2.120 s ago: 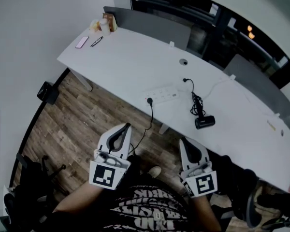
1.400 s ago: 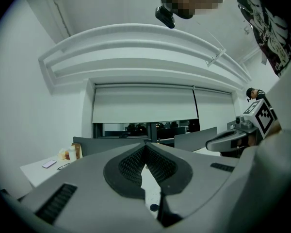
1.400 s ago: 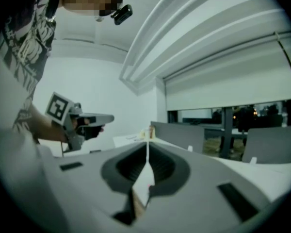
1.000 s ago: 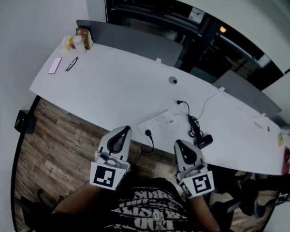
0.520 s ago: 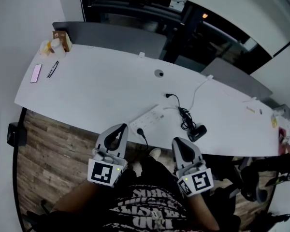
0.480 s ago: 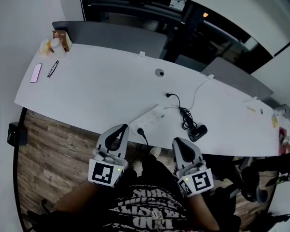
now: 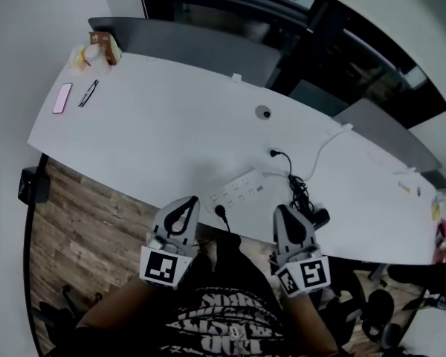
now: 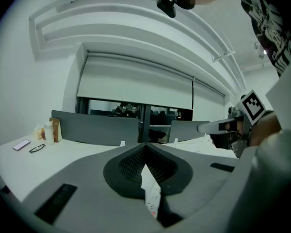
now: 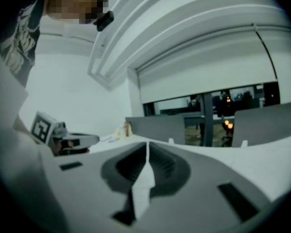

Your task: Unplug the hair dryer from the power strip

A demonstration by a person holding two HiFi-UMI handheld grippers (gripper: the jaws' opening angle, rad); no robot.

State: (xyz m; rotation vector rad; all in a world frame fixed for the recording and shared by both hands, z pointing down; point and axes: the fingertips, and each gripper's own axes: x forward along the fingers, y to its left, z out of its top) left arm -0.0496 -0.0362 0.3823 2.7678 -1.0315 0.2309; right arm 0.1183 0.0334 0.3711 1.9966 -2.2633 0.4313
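Tongs: two, the left tongs [image 7: 187, 200] and the right tongs [image 7: 285, 210], each pinched together with nothing between.
Power strip [image 7: 239, 193]: one, white, lying near the front edge of the counter [image 7: 171, 132], between the tips of the two tongs.
Hair dryer [image 7: 321, 216]: one, black, on the counter just beside the right tongs and partly hidden by them.
Plugs: two, both black. One plug [image 7: 273, 153] ends the dryer's bundled cord [image 7: 295, 190] and lies on the counter past the strip's far end, apart from it. The other plug [image 7: 221, 211] sits at the strip's near end, its lead dropping over the edge.
Far corner: one pink phone [image 7: 62, 97], one pair of glasses [image 7: 88, 93], one brown box [image 7: 106, 44].
Change from half a second ago: the counter's front edge has drawn closer to both tongs. The dryer, then clear of the right tongs, now sits half behind them.
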